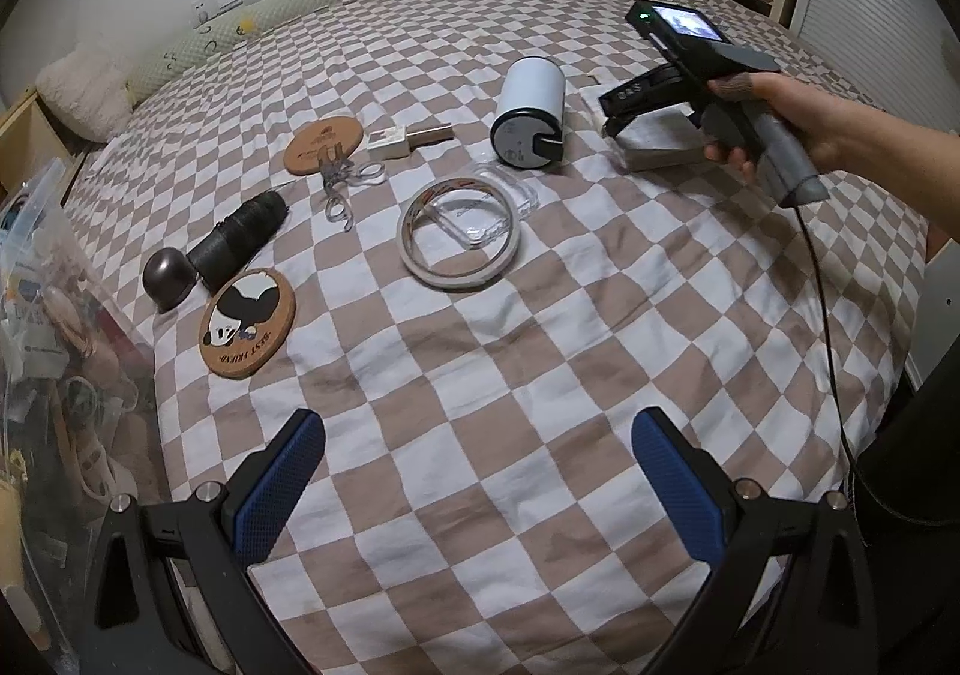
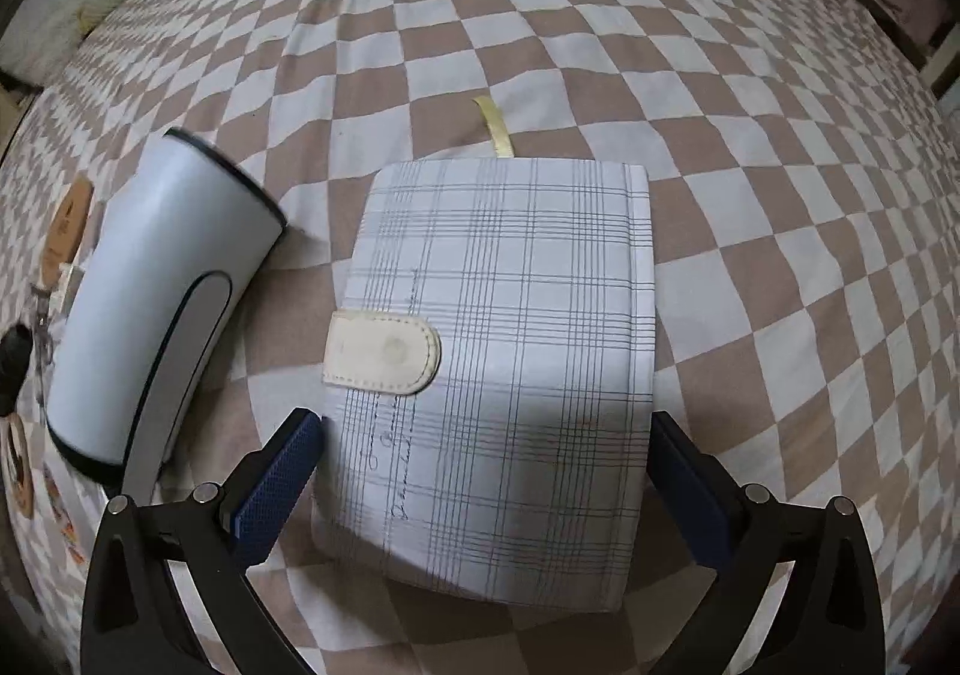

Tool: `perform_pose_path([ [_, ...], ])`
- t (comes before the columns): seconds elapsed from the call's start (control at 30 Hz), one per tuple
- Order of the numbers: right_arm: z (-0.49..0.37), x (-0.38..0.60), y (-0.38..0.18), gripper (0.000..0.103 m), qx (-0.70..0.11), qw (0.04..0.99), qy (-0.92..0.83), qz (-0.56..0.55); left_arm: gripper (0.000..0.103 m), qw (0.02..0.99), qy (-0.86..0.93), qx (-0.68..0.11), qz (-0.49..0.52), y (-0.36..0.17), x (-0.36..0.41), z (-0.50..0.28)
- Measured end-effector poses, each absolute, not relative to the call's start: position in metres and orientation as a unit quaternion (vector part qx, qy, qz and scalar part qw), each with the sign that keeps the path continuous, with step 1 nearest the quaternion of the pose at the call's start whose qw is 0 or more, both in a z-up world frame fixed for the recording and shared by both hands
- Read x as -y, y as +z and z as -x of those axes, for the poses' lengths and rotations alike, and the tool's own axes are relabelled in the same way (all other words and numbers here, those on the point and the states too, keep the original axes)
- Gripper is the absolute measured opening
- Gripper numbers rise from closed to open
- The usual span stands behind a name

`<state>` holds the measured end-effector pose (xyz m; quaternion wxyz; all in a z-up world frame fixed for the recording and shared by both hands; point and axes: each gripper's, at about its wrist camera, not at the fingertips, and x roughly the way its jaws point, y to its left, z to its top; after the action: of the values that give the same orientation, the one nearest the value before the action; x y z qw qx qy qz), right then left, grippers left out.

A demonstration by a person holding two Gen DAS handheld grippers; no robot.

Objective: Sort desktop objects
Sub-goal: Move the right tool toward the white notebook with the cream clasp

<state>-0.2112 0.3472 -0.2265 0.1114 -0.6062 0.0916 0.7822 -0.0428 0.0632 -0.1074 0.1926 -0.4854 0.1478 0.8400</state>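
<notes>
blue-padded fingers of the right gripper [image 2: 483,471] stand wide on either side of a plaid notebook [image 2: 504,375], which lies flat on the checked bedspread [image 2: 780,195]; whether the pads touch its edges, i cannot tell. a cream snap tab [image 2: 384,354] closes the notebook, and a yellow ribbon [image 2: 495,129] pokes out at its far edge. just left of it a white cylinder [image 2: 168,303] lies on its side. the left gripper [image 1: 477,486] hovers near the bed's near edge, jaws wide and holding nothing. farther off lie a tape roll [image 1: 459,234] over a clear case [image 1: 492,207], a panda coaster [image 1: 247,322], a black tube [image 1: 240,243] and clear scissors [image 1: 345,183].
</notes>
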Motion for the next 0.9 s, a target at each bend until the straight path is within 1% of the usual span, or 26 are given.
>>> perform_pose_path([
  [0.1,0.215,-0.349,-0.229,0.103,-0.096,0.108,0.777,0.613,0.102,0.194,0.840,-0.150,0.484,-0.108,-0.065,0.043],
  [0.2,0.218,-0.349,-0.229,0.103,-0.080,0.083,0.783,0.611,0.102,0.194,0.841,-0.150,0.483,-0.108,-0.066,0.041],
  [0.4,0.203,-0.339,-0.226,0.103,-0.028,0.034,0.799,0.599,0.102,0.195,0.844,-0.151,0.476,-0.105,-0.067,0.037],
  [0.6,0.150,-0.312,-0.225,0.103,0.039,-0.022,0.790,0.611,0.102,0.198,0.849,-0.145,0.467,-0.100,-0.065,0.036],
  [0.67,0.125,-0.304,-0.235,0.096,0.058,-0.051,0.769,0.635,0.102,0.200,0.850,-0.141,0.466,-0.100,-0.064,0.037],
  [0.73,0.097,-0.290,-0.232,0.095,0.095,-0.069,0.780,0.614,0.102,0.199,0.850,-0.138,0.467,-0.100,-0.065,0.036],
  [0.8,0.087,-0.289,-0.227,0.094,0.079,-0.085,0.781,0.613,0.102,0.199,0.850,-0.136,0.469,-0.100,-0.066,0.036],
  [0.9,0.089,-0.304,-0.213,0.094,0.016,-0.094,0.782,0.617,0.102,0.199,0.852,-0.138,0.465,-0.098,-0.068,0.031],
])
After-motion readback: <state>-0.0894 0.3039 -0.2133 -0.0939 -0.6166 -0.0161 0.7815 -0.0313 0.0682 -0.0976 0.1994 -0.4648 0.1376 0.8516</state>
